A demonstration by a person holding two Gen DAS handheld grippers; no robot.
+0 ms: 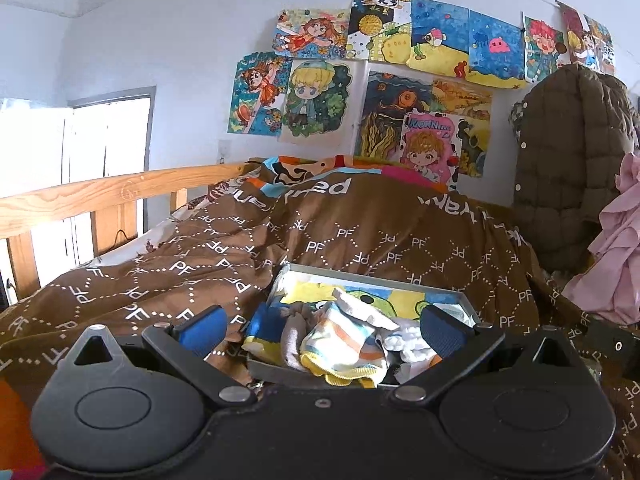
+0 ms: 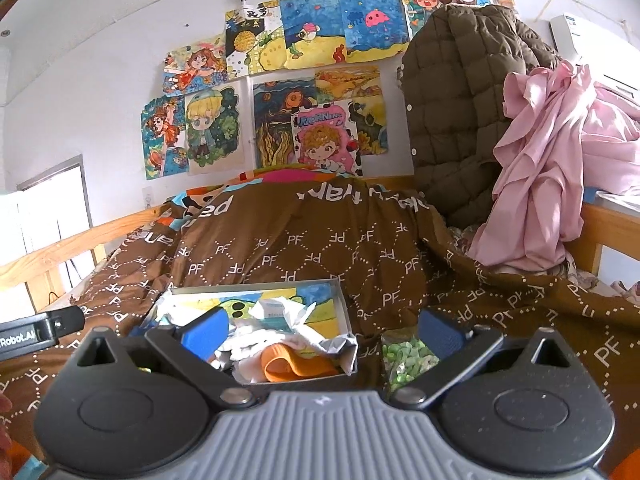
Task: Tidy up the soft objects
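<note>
A: Where are the soft things?

B: In a shallow grey box (image 1: 456, 296) lying on the brown quilt (image 1: 208, 256) printed with "PF". From the left wrist view, a striped sock (image 1: 344, 348) with a yellow cuff lies at the near edge, a grey sock (image 1: 291, 340) just left of it, and white cloth (image 1: 408, 344) to its right.

A: And the left gripper (image 1: 320, 326)?

B: Its jaws stand wide apart, released, with the blue pads (image 1: 204, 328) on either side of the box's near end. Nothing is between them but the pile below.

A: The right gripper (image 2: 320, 330)?

B: Also spread open and holding nothing. In its view the same box (image 2: 342, 300) sits toward the left, with an orange sock (image 2: 296, 364) at the near edge and crumpled white cloth (image 2: 280, 312) behind it. A green and white bundle (image 2: 408, 356) lies on the quilt just right of the box, outside it.

A: What is farther back?

B: Colourful drawings (image 2: 280, 92) on the far wall, a quilted olive jacket (image 2: 460, 112) on the right, pink fabric (image 2: 544, 160) beside it, and a wooden bed rail (image 1: 100, 196) on the left.
</note>
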